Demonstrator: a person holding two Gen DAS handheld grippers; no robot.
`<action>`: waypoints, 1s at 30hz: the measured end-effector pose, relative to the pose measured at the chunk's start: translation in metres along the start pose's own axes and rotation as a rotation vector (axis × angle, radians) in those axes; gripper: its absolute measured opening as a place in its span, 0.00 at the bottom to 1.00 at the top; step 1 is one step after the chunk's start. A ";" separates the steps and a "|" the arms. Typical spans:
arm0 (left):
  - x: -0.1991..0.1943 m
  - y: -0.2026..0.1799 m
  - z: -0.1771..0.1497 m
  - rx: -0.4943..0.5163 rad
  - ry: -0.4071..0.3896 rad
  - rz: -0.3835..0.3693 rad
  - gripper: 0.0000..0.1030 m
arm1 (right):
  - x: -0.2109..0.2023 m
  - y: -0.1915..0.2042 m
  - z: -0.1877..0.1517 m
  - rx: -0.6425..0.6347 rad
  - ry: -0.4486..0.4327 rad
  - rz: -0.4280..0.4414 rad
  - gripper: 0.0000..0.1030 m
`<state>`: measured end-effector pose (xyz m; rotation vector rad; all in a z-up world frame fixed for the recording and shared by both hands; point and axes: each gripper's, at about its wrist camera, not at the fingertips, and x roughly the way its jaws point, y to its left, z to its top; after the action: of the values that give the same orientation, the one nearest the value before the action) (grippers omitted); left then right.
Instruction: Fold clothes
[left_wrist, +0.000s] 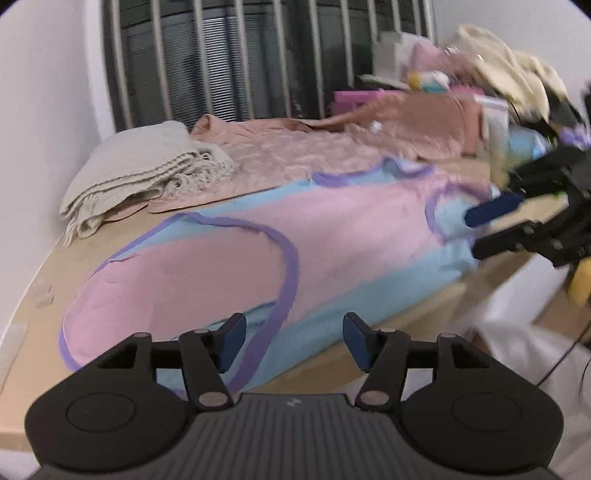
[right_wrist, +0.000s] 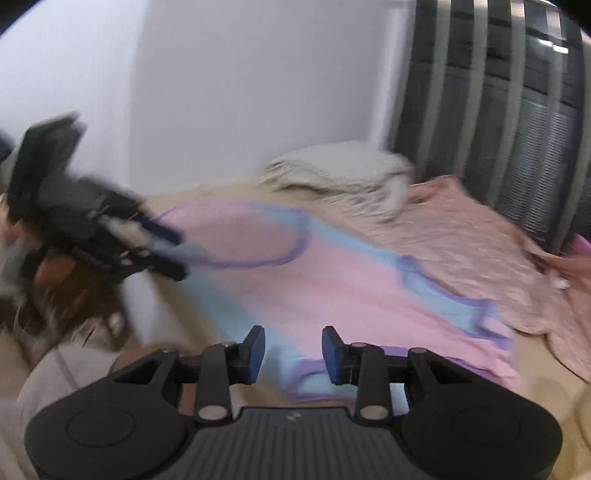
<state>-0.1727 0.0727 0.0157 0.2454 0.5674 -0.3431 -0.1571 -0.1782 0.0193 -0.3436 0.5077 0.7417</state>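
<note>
The garment (left_wrist: 332, 236) is a sleeveless top in pink, with light blue panels along its sides and purple binding around the armholes and neckline. It lies spread flat on the tan surface (left_wrist: 40, 273), directly ahead of both tools. The fabric looks soft and thin, with shallow wrinkles; its edges curve in smooth loops where the binding runs.

The left tool (left_wrist: 293, 339) has its jaws spread wide and holds nothing. One purple-bound armhole loop lies between and just ahead of its blue pads (left_wrist: 231, 341). Whether the pads touch the cloth cannot be told.

The right tool (right_wrist: 293, 356) is likewise spread apart and empty-handed. It sits over the near hem of the garment, where a small purple-edged opening shows between the fingers. In the left wrist view this tool (left_wrist: 484, 229) appears at the far right end of the garment, blurred.

No readable writing is visible. A small pale emblem sits on the ribbed black body of each tool, too small to read.

Beyond the garment, ahead of the left tool, lies a crinkled dusty-pink cloth (left_wrist: 295, 155). To its left is a folded cream knit blanket (left_wrist: 136, 173) with a ribbed weave and fringed edge. A cluttered pile of mixed items (left_wrist: 480, 74) stands ahead to the right, blurred. A dark window with pale vertical bars (left_wrist: 236, 59) backs the surface.
</note>
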 end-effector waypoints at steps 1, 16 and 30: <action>0.002 0.001 -0.002 0.008 -0.002 -0.012 0.57 | 0.009 -0.002 -0.001 0.012 0.014 0.005 0.29; -0.022 -0.013 -0.033 0.301 -0.083 -0.084 0.57 | -0.018 0.020 -0.006 -0.205 0.010 -0.027 0.55; -0.021 0.037 0.007 0.260 0.001 -0.256 0.02 | -0.002 0.010 0.014 -0.337 0.135 0.044 0.03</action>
<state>-0.1719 0.1095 0.0387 0.4240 0.5556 -0.6670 -0.1615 -0.1659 0.0311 -0.7024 0.5182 0.8514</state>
